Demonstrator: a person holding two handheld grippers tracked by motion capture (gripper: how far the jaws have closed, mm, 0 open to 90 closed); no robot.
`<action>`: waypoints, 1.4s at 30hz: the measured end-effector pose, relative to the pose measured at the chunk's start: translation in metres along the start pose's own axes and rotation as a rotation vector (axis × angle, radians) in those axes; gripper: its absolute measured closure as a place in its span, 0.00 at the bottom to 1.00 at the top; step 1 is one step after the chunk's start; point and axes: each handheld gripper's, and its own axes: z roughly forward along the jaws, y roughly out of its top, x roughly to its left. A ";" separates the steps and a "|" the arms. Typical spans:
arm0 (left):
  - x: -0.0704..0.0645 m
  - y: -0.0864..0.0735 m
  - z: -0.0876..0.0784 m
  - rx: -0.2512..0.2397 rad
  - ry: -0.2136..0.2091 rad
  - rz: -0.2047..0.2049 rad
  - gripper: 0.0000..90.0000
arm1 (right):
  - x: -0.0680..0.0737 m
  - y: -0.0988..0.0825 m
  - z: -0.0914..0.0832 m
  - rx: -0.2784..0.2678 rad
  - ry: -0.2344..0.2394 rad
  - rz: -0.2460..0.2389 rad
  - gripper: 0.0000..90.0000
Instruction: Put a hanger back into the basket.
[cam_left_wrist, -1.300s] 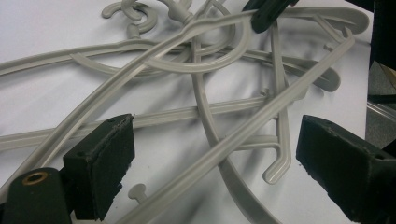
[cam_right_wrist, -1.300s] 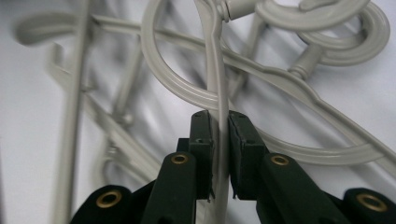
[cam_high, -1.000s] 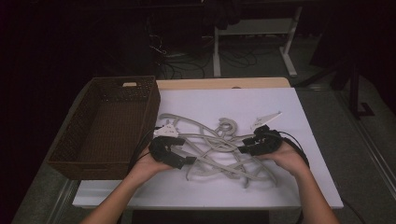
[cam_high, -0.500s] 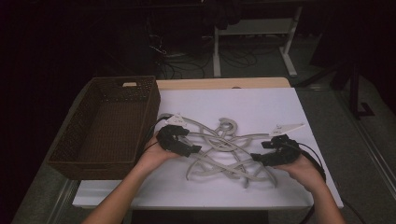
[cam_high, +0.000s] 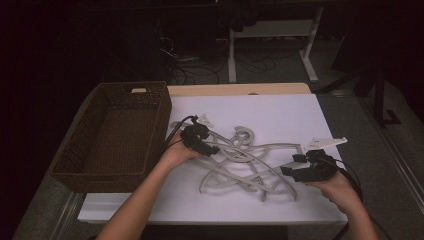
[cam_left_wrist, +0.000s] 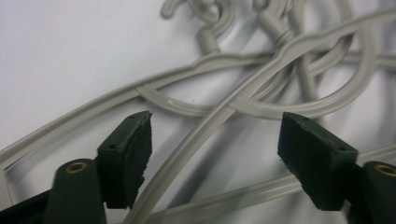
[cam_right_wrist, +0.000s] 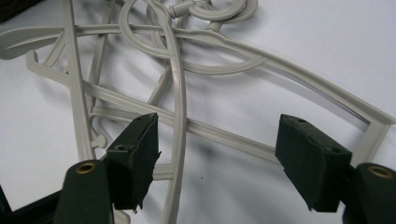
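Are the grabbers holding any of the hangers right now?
No. Both the left gripper and right gripper are open over the hangers, gripping nothing.

Dark room; grey floor (cam_high: 385, 150) (cables (cam_high: 190, 65) trailing); white desk frame (cam_high: 272, 35) behind the table (cam_high: 240, 89).

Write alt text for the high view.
A tangle of pale grey plastic hangers lies on a white table. A person's left tool and right tool flank the pile, jaws apart, beside a brown wicker basket.
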 end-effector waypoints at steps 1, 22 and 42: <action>0.000 0.001 0.002 0.012 -0.001 0.016 0.34 | 0.000 0.000 0.001 0.001 0.002 -0.001 0.32; -0.001 0.004 0.014 0.104 0.002 0.158 0.79 | -0.001 0.003 0.002 -0.018 0.009 -0.008 0.31; -0.004 0.008 -0.017 0.027 -0.030 0.043 0.92 | 0.004 0.006 0.002 -0.027 0.013 -0.015 0.29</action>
